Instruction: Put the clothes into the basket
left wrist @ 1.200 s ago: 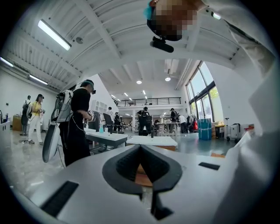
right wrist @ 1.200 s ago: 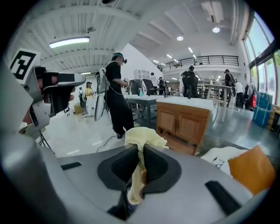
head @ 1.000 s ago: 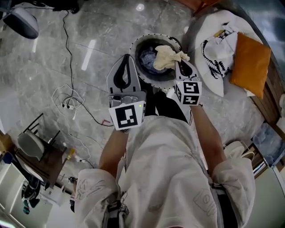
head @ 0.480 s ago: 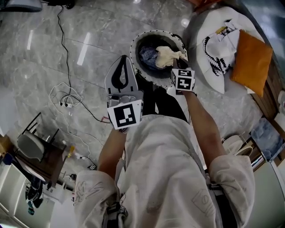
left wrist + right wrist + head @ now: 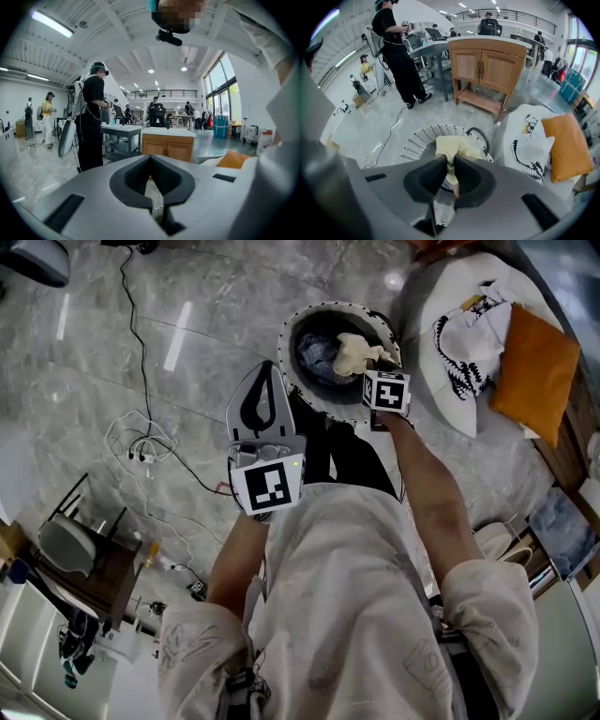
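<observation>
A round white basket (image 5: 298, 329) with a black handle stands on the grey marble floor ahead of my legs. Blue clothing (image 5: 316, 351) lies inside it. My right gripper (image 5: 368, 362) points steeply down over the basket's right side, shut on a pale yellow cloth (image 5: 353, 351) that hangs into the opening. In the right gripper view the yellow cloth (image 5: 452, 146) is pinched between the dark pads of that gripper (image 5: 450, 160), above the basket's rim (image 5: 417, 140). My left gripper (image 5: 269, 369) hovers left of the basket, shut, with nothing in it (image 5: 151, 158).
A white cushion with black print (image 5: 459, 343) and an orange cushion (image 5: 532, 362) lie to the right of the basket. Cables (image 5: 141, 442) run over the floor at the left. A wooden cabinet (image 5: 492, 70) and a person in black (image 5: 396, 51) stand beyond.
My right gripper has sunk toward the basket with the yellow cloth, which now hangs lower in the opening. The left gripper has dropped a little.
</observation>
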